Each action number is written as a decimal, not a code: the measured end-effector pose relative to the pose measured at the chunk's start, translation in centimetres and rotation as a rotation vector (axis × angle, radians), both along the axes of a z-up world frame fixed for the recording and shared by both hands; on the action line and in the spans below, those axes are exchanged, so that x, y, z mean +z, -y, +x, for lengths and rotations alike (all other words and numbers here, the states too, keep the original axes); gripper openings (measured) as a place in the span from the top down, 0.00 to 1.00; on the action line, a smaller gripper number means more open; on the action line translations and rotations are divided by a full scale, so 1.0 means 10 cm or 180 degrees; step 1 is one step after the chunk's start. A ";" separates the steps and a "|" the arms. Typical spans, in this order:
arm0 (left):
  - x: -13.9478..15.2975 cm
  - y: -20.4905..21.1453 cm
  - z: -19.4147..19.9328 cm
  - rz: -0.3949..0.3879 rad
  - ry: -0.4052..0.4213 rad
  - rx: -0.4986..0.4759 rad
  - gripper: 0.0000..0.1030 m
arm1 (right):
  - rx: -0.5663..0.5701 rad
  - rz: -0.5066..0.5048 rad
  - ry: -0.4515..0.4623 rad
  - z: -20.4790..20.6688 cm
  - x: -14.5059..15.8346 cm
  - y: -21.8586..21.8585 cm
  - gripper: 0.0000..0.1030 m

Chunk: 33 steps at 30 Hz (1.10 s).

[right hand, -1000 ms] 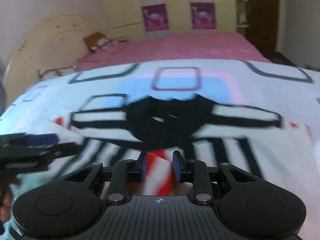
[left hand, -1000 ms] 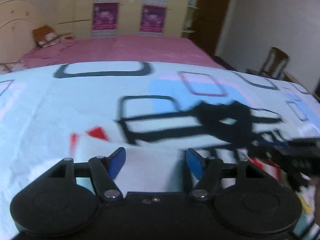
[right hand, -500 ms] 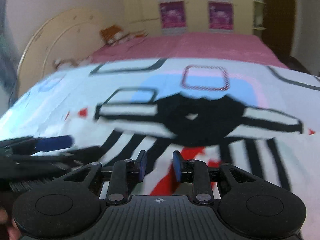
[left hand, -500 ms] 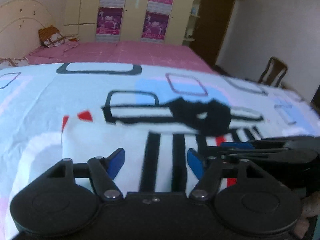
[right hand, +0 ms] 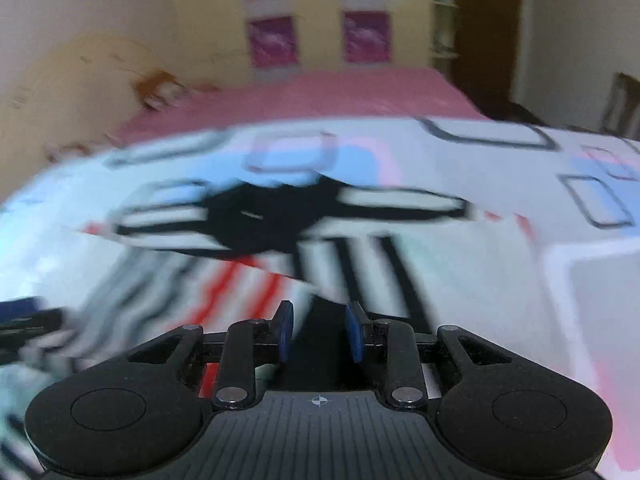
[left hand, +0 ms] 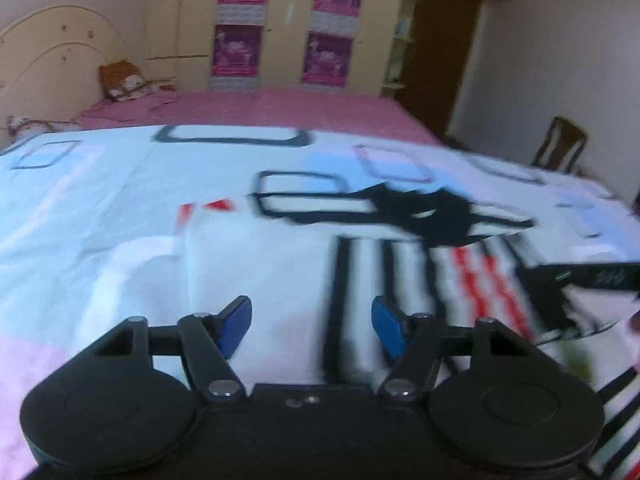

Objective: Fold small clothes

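Two handheld grippers worked over a bed covered with a white sheet (left hand: 100, 216) printed with pale blue, pink and dark rectangular outlines. On that sheet lay a small striped garment (left hand: 360, 256), white with black and red stripes and a black collar region (left hand: 424, 216) at its far end; its narrow black-edged side pieces stretched out to either side of the collar. Both views were motion-blurred, so fine detail of the fabric could not be read.

In the left wrist view, the left gripper (left hand: 312, 322) hovered low above the near white portion of the garment with its blue-padded fingers (left hand: 236, 320) spread wide and nothing between them. The right gripper's dark body (left hand: 580, 280) appeared at the right edge of this view, at the garment's red-striped side.

In the right wrist view, the right gripper (right hand: 319, 330) showed its blue pads (right hand: 285, 326) drawn to a narrow gap; dark material sat in that gap, but blur made it impossible to tell whether cloth was actually pinched. The garment (right hand: 340, 264) lay directly ahead, the collar (right hand: 272, 216) beyond the fingertips. The left gripper (right hand: 24, 322) showed at the left edge.

A pink bedspread (left hand: 260, 108), a curved headboard (left hand: 52, 56), a wardrobe with magenta posters (left hand: 240, 8) and a wooden chair (left hand: 560, 144) formed the background.
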State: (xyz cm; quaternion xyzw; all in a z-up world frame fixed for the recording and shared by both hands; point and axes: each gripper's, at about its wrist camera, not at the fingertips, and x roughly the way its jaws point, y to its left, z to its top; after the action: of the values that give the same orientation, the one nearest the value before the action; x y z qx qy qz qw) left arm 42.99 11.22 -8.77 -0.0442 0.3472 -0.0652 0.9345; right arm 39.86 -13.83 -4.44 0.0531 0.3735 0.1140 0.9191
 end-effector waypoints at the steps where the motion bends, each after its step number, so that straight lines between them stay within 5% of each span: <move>1: 0.00 0.12 0.01 0.0036 0.0006 -0.0077 0.32 | 0.0127 0.0059 -0.0027 -0.02 0.01 -0.08 0.72; 6: -0.16 0.41 0.02 0.0227 -0.0116 -0.0285 0.33 | 0.0453 -0.0119 -0.0110 -0.14 -0.17 -0.44 0.72; 9: -0.25 0.19 -0.05 0.0286 -0.0186 -0.0124 0.35 | 0.0149 -0.0227 -0.0139 -0.13 -0.21 -0.17 0.72; 11: -0.28 -0.05 -0.15 0.0138 -0.0149 -0.0130 0.46 | -0.0226 -0.0350 -0.0196 -0.15 -0.24 0.16 0.72; 18: -0.27 -0.10 -0.19 0.0161 -0.0142 -0.0211 0.46 | -0.0394 0.0311 -0.0330 -0.11 -0.21 0.59 0.72; 21: -0.26 -0.09 -0.20 0.0203 -0.0148 -0.0242 0.46 | -0.0285 0.0014 -0.0376 -0.11 -0.25 0.42 0.72; 23: -0.25 -0.11 -0.21 0.0173 -0.0159 -0.0264 0.47 | -0.0199 0.0096 -0.0423 -0.12 -0.21 0.41 0.74; 26: -0.26 -0.15 -0.21 0.0125 -0.0153 -0.0295 0.46 | -0.0167 0.0135 -0.0397 -0.14 -0.23 0.40 0.91; 33: -0.23 -0.27 -0.23 0.0113 -0.0130 -0.0215 0.46 | -0.0226 0.0203 -0.0371 -0.26 -0.17 0.44 0.91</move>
State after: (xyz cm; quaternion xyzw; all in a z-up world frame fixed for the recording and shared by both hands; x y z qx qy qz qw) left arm 40.68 13.94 -11.11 -0.0173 0.3686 -0.0896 0.9251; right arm 37.22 -18.25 -6.13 0.1021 0.4204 0.0899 0.8971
